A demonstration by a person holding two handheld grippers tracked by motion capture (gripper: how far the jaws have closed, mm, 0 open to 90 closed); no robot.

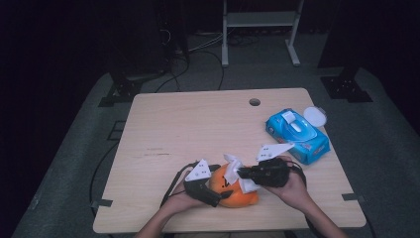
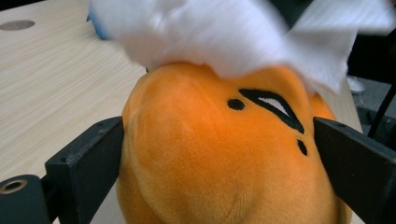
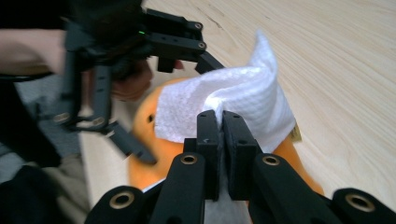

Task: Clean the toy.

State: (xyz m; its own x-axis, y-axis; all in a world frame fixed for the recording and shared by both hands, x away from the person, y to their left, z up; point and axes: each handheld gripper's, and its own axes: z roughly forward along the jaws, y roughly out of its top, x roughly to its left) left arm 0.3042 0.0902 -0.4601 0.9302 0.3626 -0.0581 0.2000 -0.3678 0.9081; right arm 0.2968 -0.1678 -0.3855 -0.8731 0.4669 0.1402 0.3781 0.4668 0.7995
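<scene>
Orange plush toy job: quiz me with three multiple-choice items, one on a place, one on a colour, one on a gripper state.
1. Where does the blue wipes pack lie on the table?
A. far right side
B. near left corner
C. under the toy

2. What colour is the wipe on the orange plush toy?
A. green
B. white
C. black

3. How is the right gripper?
A. wide open
B. lying on the table
C. shut on the wipe

Answers: 1 A, the high view shows it right of the hands. 2 B, white in both gripper views. 3 C, its jaws pinch the cloth.

High view overhead, far; gripper views close, sharing orange plush toy (image 2: 224, 158)
</scene>
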